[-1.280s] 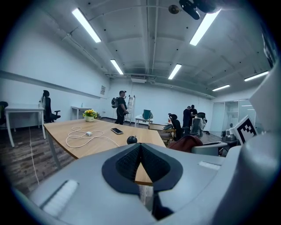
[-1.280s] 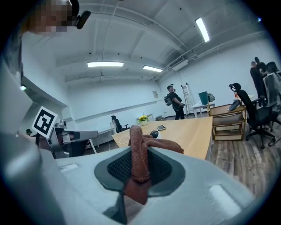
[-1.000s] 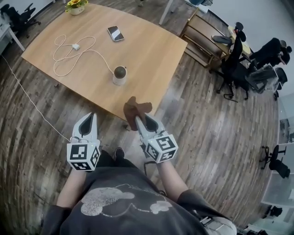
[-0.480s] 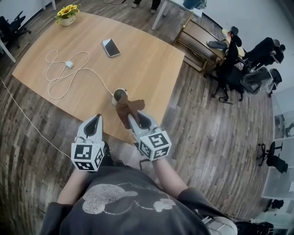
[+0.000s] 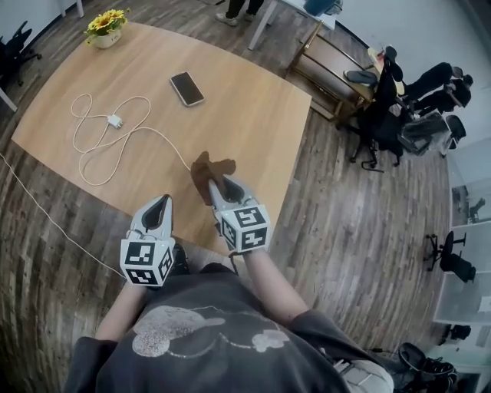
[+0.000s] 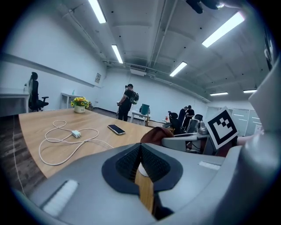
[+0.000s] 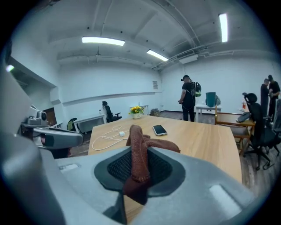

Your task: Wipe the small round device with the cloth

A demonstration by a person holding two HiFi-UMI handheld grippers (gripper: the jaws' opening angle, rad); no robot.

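Observation:
In the head view my right gripper (image 5: 217, 186) is shut on a brown cloth (image 5: 209, 169) and holds it above the near edge of the wooden table (image 5: 253, 115). The cloth covers the spot where the white cable ends, so the small round device is hidden there. The right gripper view shows the cloth (image 7: 139, 149) pinched between the jaws of that gripper (image 7: 139, 165) and flopping forward. My left gripper (image 5: 159, 203) is shut and empty, left of the cloth and nearer my body. Through the left gripper (image 6: 140, 151) shows a white sliver (image 6: 142, 169); whether it is the device I cannot tell.
A phone (image 5: 187, 88) lies farther back on the table. A white charger and looped cable (image 5: 107, 134) sprawl at the left, and a flower pot (image 5: 105, 23) stands at the far corner. Office chairs and seated people (image 5: 406, 107) are off to the right.
My right gripper has carried the cloth forward over the small round device, which showed beside the cloth before and is now covered. The left gripper has come closer to the table edge.

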